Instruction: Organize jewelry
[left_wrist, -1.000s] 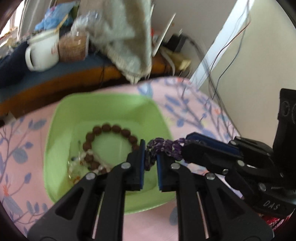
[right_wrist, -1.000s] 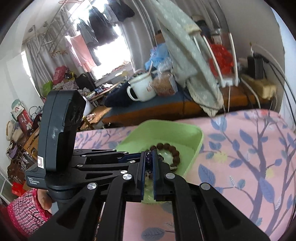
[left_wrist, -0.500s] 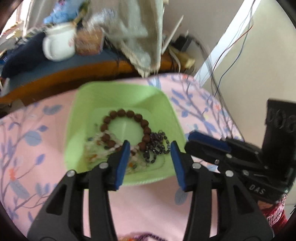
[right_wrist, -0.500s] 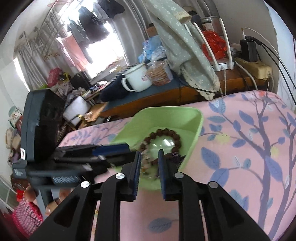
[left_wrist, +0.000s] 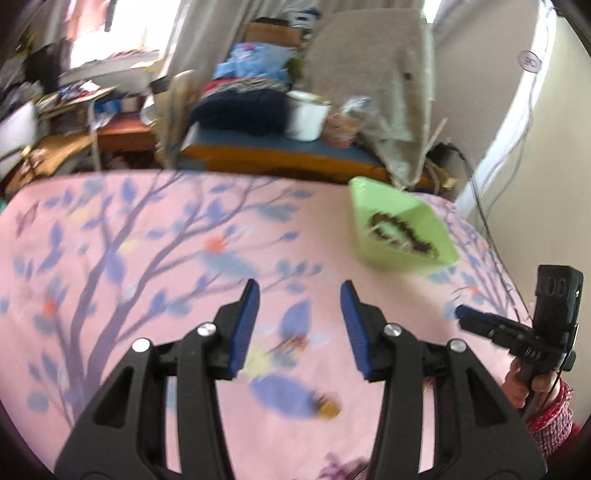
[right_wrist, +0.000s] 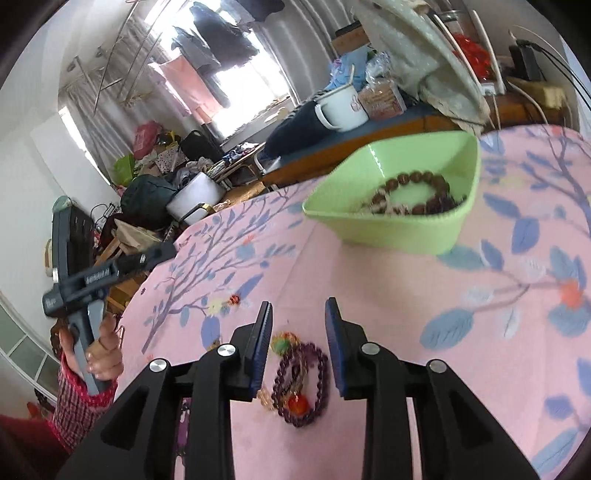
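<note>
The green bowl sits on the pink flowered cloth and holds a brown bead bracelet and a dark purple bead string. My left gripper is open over bare cloth, far to the left of the bowl, with nothing between its fingers. My right gripper is open too. Just below and between its fingers a purple bead bracelet with a red bead lies on the cloth, beside a small green and orange charm. Neither is touched.
A small brown piece lies on the cloth near my left gripper. Behind the cloth's far edge stand a white mug, a snack bag and a draped grey cloth. Cables hang down the wall on the right.
The left gripper let the purple bead string drop into the bowl, opened, and swung far left away from it. The right gripper's jaws parted as it drew back over the bracelet on the cloth.
</note>
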